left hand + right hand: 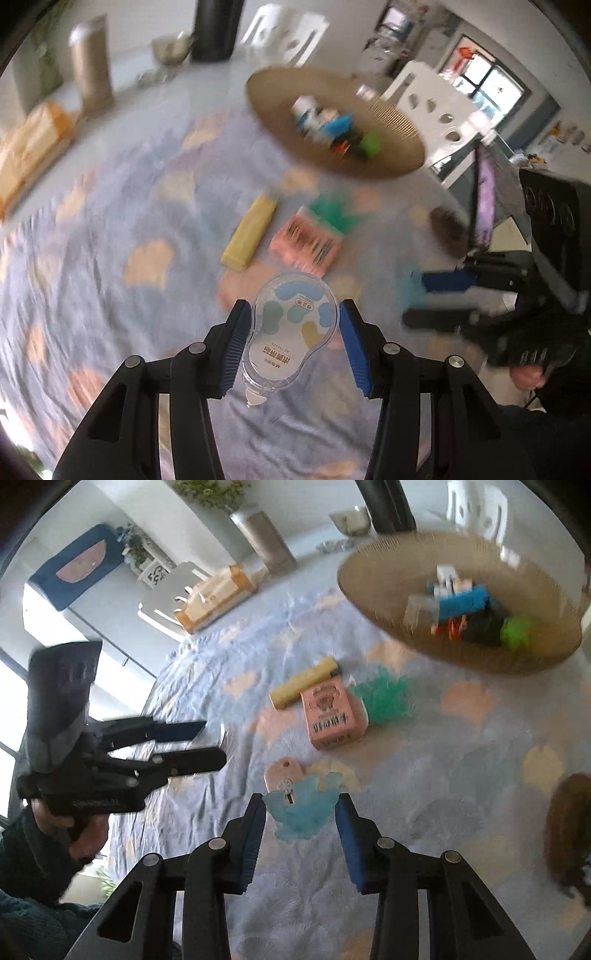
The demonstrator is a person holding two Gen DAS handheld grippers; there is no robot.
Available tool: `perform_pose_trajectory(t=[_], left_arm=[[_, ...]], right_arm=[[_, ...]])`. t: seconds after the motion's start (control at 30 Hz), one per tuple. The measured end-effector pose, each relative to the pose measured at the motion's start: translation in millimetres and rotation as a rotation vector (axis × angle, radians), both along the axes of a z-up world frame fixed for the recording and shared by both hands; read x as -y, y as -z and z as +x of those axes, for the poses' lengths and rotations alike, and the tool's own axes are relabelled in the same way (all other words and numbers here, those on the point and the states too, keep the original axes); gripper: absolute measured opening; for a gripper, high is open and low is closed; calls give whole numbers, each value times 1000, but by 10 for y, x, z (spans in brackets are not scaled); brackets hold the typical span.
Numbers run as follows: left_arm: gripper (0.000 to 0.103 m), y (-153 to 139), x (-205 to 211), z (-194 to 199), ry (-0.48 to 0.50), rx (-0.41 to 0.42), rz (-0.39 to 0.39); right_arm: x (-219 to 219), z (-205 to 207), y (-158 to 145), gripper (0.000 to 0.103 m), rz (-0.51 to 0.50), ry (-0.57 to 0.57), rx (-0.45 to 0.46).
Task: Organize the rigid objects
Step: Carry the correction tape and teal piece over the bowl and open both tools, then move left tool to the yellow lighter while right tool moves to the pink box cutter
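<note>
Two fisheye views look along hand-held grippers over a table covered by a pale lilac cloth (110, 229) printed with peach and yellow shell shapes. In the left wrist view, the left gripper (295, 306) holds a clear, bulb-shaped correction tape dispenser (291, 332) between its blue-padded fingers (236, 343), which are closed partway against its two sides; the dispenser is lifted above the cloth with its nozzle toward the camera. Beyond it lie a yellow bar-shaped object (251, 232) and, just to its right, a pink box (306, 240) with a green spiky toy (332, 214) at its far corner. Farther back sits a woven basket (391, 122) holding several blurred coloured items. At the right edge the right gripper (436, 295) appears, blurred. In the right wrist view, the left gripper (207, 742) shows at the left, its fingers seen side-on. In the centre, the right gripper (301, 801) has its fingers (255, 834) spread wide, holding nothing, with a blue spiky toy (306, 812) lying on the cloth between their tips, overlapping a small pink tag-shaped object (282, 773). Beyond are the yellow bar (303, 683), pink box (332, 712) and green toy (388, 698), close together. The basket (384, 572) stands at upper right, and a brown fuzzy object (569, 823) sits at the right edge.
</note>
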State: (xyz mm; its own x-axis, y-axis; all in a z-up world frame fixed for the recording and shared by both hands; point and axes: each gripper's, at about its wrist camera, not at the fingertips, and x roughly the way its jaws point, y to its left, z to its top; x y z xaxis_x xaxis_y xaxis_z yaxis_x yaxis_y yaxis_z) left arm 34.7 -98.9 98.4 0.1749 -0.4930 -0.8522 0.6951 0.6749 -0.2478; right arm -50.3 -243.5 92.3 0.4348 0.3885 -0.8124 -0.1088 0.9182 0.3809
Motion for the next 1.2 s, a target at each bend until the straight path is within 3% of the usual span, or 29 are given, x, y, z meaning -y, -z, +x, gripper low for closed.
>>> perform_pose_trajectory(t=[0.1, 0.3, 0.43, 0.53, 0.6, 0.73, 0.9, 1.03, 1.07, 1.1, 1.13, 1.17, 1.2], left_arm=[[46, -274, 145, 49, 28, 51, -47], [46, -868, 502, 169, 109, 151, -150], [46, -1276, 739, 374, 131, 215, -242], [46, -1427, 936, 527, 121, 252, -277], [46, -1372, 1065, 635, 105, 246, -269], [46, -994, 1253, 865, 58, 151, -227], [46, -719, 1359, 1004, 55, 85, -193], [47, -660, 1434, 1069, 60, 79, -166], [51, -659, 1437, 1060, 60, 80, -159], [68, -671, 1450, 1052, 60, 84, -146], [77, -681, 1442, 1048, 59, 90, -145], [84, -717, 1390, 1013, 44, 119, -158], [84, -732, 1341, 990, 33, 143, -162]], right_arm=[[-116, -40, -228, 38, -46, -41, 64], [13, 13, -741, 38, -96, 4, 194], [375, 84, -1209, 38, -147, 110, 292], [609, 240, -1402, 38, -243, 238, 278], [804, 451, -1325, 38, -333, 362, 168], [1028, 624, -1047, 38, -279, 433, 64], [1074, 737, -864, 38, -262, 452, 15], [1092, 831, -741, 38, -265, 458, -29], [1087, 851, -724, 40, -267, 457, -40], [1086, 869, -710, 43, -279, 463, -50], [1078, 877, -700, 55, -298, 474, -53], [1066, 867, -709, 65, -318, 481, -46], [1048, 861, -725, 65, -336, 481, -35]])
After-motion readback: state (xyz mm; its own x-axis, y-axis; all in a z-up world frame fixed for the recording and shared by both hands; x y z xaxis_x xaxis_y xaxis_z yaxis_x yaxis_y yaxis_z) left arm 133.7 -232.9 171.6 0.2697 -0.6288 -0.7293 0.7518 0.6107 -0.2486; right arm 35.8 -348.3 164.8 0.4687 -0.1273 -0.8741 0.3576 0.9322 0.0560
